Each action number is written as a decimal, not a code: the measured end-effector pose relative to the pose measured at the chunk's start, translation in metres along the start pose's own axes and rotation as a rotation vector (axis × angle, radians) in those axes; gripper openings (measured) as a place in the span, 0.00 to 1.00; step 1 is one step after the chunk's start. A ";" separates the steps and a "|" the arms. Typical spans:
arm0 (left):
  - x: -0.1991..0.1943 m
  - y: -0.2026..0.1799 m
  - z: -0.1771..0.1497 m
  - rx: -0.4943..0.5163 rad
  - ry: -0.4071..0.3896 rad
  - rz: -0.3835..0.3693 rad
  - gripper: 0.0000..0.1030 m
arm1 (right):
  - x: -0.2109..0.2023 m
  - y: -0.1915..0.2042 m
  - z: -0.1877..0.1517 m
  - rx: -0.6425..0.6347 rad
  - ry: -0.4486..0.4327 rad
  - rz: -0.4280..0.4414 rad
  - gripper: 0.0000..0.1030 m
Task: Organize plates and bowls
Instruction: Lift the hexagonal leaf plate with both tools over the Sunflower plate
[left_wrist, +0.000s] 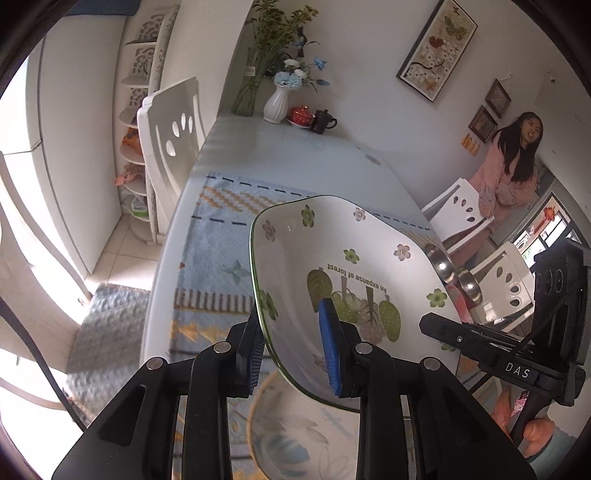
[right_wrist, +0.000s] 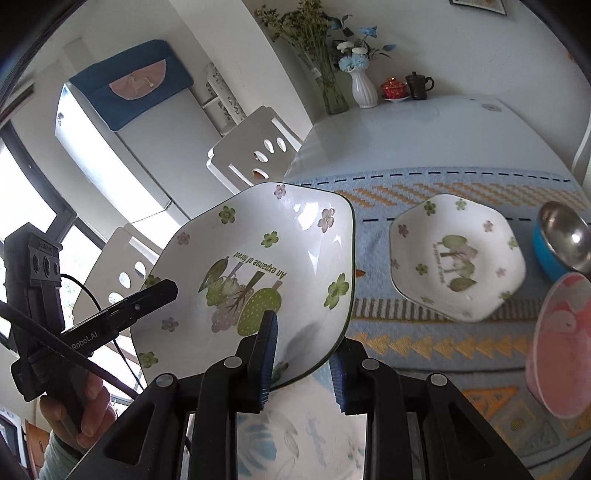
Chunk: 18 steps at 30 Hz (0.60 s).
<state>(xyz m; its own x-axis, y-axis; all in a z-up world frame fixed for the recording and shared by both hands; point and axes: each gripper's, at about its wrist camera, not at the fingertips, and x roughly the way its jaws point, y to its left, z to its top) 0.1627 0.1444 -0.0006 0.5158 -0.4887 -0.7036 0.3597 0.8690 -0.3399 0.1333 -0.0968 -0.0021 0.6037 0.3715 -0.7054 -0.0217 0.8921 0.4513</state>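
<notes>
Both grippers are clamping the large floral plate by opposite stretches of its rim and holding it tilted in the air above the blue woven mat. The left gripper is pinching the rim with one blue pad inside the dish and the other beneath; the right gripper is doing the same on the near edge, so both sets of jaws are clenched on the plate.

Judging by the layout, the sorting is only getting started: nothing visible is stacked yet.

Taking the lifted plate as the landmark:
- directly below it, one pale plate with a blue leaf pattern is lying on the mat;
- to its right, one smaller floral bowl is sitting on the mat;
- further right, one blue-sided steel bowl and one pink bowl are waiting, near each other.

That is counting two plates and three bowls in all, five pieces. Matching shapes are likely still to be nested. Beyond the plate, at the far end of the worktop, are two vases, a red lidded cup and a dark mug.
</notes>
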 end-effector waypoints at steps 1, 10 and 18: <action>-0.002 -0.004 -0.006 0.001 0.007 -0.001 0.23 | -0.007 -0.002 -0.006 0.005 0.000 -0.002 0.25; 0.006 -0.024 -0.077 -0.018 0.121 0.008 0.23 | -0.031 -0.026 -0.078 0.067 0.090 -0.039 0.25; 0.019 -0.014 -0.121 -0.080 0.154 0.023 0.23 | -0.016 -0.038 -0.125 0.100 0.178 -0.060 0.27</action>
<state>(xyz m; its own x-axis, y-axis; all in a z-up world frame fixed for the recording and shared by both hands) 0.0736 0.1329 -0.0845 0.3953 -0.4567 -0.7970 0.2829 0.8860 -0.3674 0.0247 -0.1040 -0.0763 0.4509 0.3657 -0.8142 0.0945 0.8875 0.4510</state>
